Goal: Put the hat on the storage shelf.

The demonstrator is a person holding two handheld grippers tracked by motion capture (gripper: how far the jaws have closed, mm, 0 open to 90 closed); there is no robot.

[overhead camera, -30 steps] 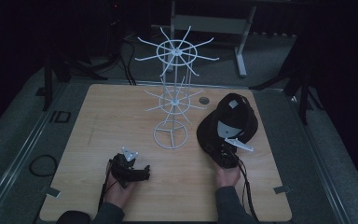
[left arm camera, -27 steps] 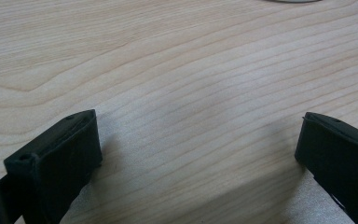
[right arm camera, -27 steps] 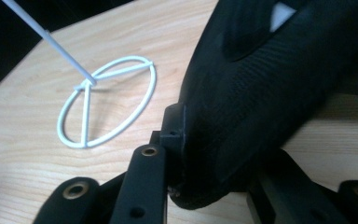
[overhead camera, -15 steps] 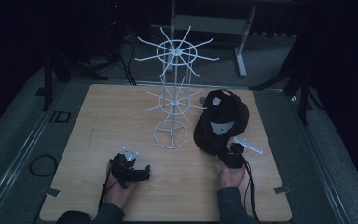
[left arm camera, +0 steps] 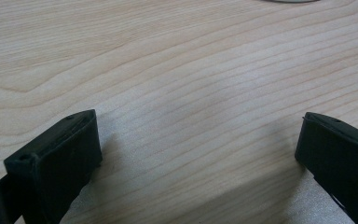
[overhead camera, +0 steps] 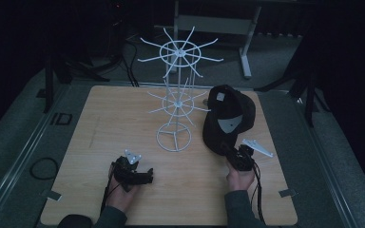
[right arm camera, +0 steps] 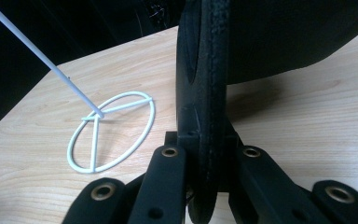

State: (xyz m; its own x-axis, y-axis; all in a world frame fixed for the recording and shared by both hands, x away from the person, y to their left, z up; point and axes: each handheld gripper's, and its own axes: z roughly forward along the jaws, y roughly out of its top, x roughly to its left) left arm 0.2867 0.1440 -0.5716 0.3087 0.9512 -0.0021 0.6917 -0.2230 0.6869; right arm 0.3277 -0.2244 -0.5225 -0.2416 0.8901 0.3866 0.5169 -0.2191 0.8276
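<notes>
Black cap (overhead camera: 228, 118) held up off the surface (overhead camera: 100, 123) toward its right edge, brim down, underside facing the camera (pale label inside). Right tongs (overhead camera: 232, 153) clamped on the brim's edge; jaws tight on either side of it. White wire rack (overhead camera: 177, 95) stands mid-surface, just left of the cap. Left tongs (overhead camera: 145, 178) near the front edge, jaws spread wide over bare wood.

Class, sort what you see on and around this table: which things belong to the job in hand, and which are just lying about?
In the job:
- black fabric baseball cap, clamped in the right tool
- white wire spoked hanging stand
- left tool, open over the wooden table

Lying about:
- black cable loop on the floor
- grey metal frame behind
</notes>
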